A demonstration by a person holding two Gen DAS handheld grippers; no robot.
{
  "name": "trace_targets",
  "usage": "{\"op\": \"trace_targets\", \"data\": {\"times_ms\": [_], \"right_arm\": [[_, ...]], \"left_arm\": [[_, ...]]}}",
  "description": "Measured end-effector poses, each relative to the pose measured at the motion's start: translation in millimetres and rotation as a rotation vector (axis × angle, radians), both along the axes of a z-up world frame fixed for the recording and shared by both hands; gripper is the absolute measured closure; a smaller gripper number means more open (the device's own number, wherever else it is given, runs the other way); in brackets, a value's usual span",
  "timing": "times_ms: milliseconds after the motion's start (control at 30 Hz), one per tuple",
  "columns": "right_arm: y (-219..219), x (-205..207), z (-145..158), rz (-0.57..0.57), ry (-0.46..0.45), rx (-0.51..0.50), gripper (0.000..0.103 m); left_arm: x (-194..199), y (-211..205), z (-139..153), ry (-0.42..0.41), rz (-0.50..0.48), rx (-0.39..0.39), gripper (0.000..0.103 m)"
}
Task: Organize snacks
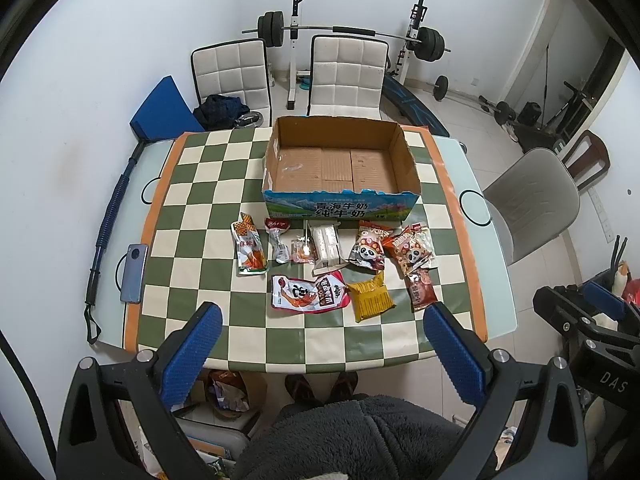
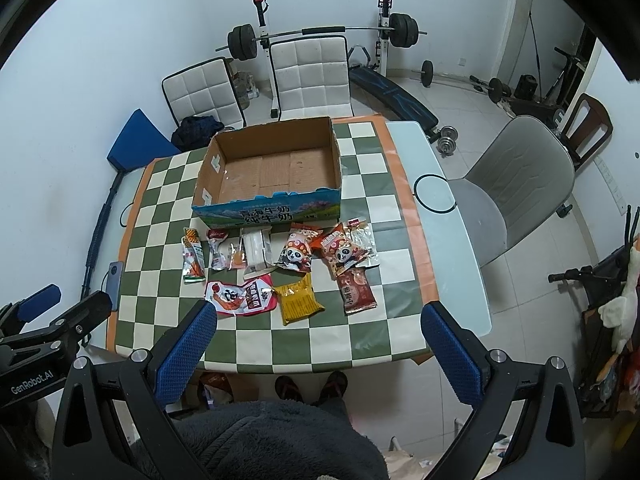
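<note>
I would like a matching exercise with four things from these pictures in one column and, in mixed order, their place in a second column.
Things:
1. cardboard box
2. yellow packet
3. phone
4. left claw

Places:
A. near the left edge of the table, apart from the snacks
B. in the front row of snacks, between a red-white pouch and a brown-red bar
C. behind the snacks, open and with nothing inside
D. raised in front of the table's near edge, open, holding nothing

Pairs: 1-C, 2-B, 3-A, 4-D
</note>
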State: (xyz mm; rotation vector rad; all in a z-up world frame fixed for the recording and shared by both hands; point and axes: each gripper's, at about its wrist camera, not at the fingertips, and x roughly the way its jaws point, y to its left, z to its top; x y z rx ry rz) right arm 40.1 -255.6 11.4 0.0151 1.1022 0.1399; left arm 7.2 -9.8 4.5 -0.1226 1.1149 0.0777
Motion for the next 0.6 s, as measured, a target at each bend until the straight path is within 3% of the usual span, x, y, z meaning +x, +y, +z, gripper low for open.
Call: {"op": "trace_targets", "data": {"times_ms": [600], "right_arm": [[0.1,-2.0,-1.6,-0.001,-0.001,0.004,0.0]], "left_arm": [[1.8,-1.1,1.6,-0.004,-0.001,0.002,0.0]]}}
